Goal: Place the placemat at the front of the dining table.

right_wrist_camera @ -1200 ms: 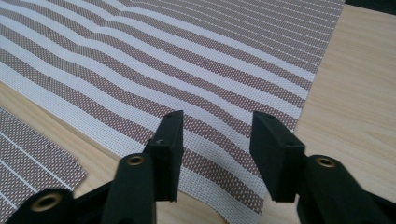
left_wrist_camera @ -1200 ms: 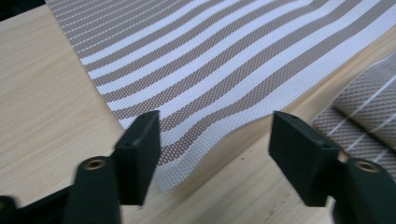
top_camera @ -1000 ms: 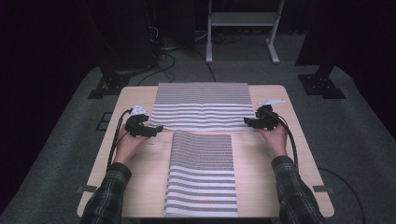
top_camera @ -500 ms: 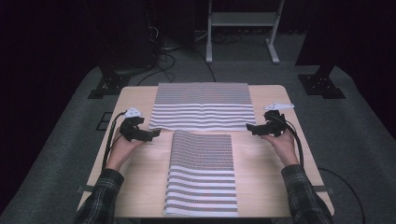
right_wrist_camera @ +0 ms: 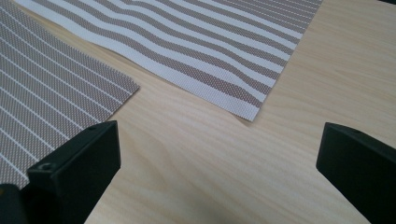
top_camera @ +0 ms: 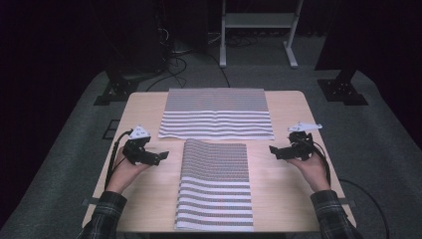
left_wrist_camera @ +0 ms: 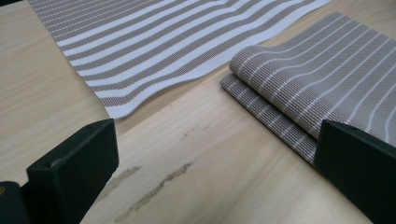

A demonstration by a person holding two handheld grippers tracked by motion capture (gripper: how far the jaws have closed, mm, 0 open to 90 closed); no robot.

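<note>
Both grippers point(top_camera: 160, 156) point(top_camera: 276, 151) agape beside mat point(top_camera: 214, 186).

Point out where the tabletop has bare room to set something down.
Bare wood flanks the folded mat: left beyond the left tool, right beyond the right tool. The table is also bare beside the flat mat. The gap between mats is too narrow.

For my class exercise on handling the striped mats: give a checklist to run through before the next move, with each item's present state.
1. Left gripper open: ok.
2. Right gripper open: ok.
3. Both grippers holding nothing: ok.
4. Near mat folded, fold edge toward the left gripper: ok.
5. Far mat flat: not ok, its near edge ripples.
6. Bare table between the mats: ok, a narrow gap shows.
</note>
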